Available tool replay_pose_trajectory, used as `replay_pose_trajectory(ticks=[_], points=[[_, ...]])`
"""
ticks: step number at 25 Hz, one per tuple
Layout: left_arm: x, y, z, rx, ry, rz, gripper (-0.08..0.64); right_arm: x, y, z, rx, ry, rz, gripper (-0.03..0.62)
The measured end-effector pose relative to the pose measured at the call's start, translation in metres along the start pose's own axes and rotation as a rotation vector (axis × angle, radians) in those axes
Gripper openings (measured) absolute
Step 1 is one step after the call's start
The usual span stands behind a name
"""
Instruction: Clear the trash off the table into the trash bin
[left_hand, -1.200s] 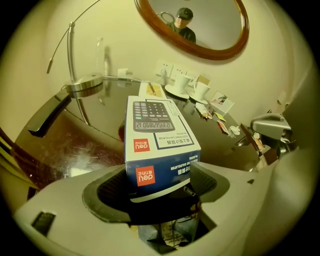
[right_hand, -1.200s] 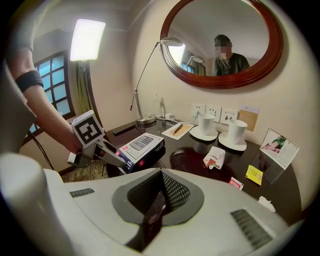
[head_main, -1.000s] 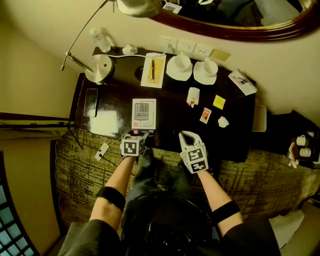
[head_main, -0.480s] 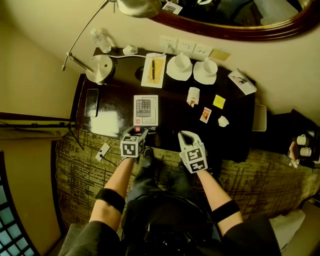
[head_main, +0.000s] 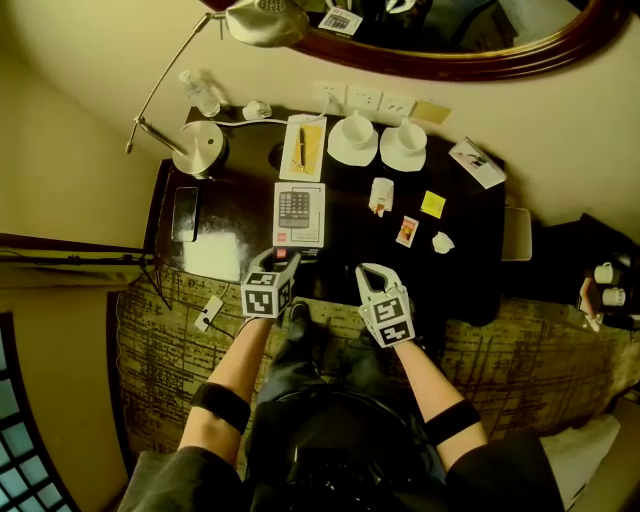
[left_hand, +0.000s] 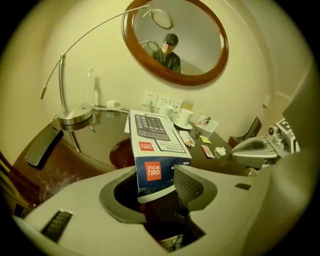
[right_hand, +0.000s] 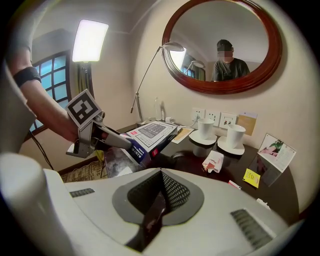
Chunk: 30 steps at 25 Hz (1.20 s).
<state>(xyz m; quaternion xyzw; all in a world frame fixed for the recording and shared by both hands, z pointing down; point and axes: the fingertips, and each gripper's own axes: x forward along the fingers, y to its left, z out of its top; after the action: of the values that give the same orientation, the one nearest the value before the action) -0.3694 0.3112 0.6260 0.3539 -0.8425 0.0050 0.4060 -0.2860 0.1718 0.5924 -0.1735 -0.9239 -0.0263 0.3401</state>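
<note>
Left gripper (head_main: 283, 260): jaws have just been closing and now clamp the near end of the blue-and-white calculator box (head_main: 299, 214), which juts forward from the gripper, tilted and clear of the dark tabletop (head_main: 345, 255). Right gripper (head_main: 369, 272): clenched on nothing, jaws together, just right of the left gripper at the tabletop's near edge. Ahead of the right gripper, lying on the tabletop: torn packet (head_main: 380, 195), red sachet (head_main: 407, 231), yellow note (head_main: 433, 204), crumpled white scrap (head_main: 443, 242); beyond these, two cups on saucers (head_main: 352, 130).
</note>
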Motion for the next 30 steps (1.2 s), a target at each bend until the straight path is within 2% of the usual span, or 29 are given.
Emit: replay_pose_trajectory(ticks=[8,10,11,12,15,18,30], points=[[-0.008,-0.023,0.033,0.057,-0.067,-0.017,0.124,-0.019,-0.015,0.003,0.020,-0.027,-0.040,0.003],[-0.009,-0.029,0.041,0.068,-0.086,-0.024,0.076,-0.023,-0.020,0.002,0.027,-0.027,-0.049,0.003],[-0.010,-0.033,0.046,0.070,-0.099,-0.028,0.016,-0.025,-0.023,0.002,0.030,-0.029,-0.054,0.003],[-0.011,-0.035,0.051,0.069,-0.115,-0.030,0.000,-0.026,-0.024,0.001,0.033,-0.031,-0.058,0.003],[-0.014,-0.041,0.061,0.074,-0.136,-0.041,0.000,-0.030,-0.027,0.001,0.042,-0.036,-0.066,0.003],[-0.016,-0.048,0.064,0.122,-0.131,-0.039,0.000,-0.033,-0.027,0.000,0.047,-0.039,-0.068,0.003],[-0.014,-0.067,0.069,0.182,-0.124,-0.057,0.000,-0.041,-0.033,-0.002,0.067,-0.055,-0.084,0.003]])
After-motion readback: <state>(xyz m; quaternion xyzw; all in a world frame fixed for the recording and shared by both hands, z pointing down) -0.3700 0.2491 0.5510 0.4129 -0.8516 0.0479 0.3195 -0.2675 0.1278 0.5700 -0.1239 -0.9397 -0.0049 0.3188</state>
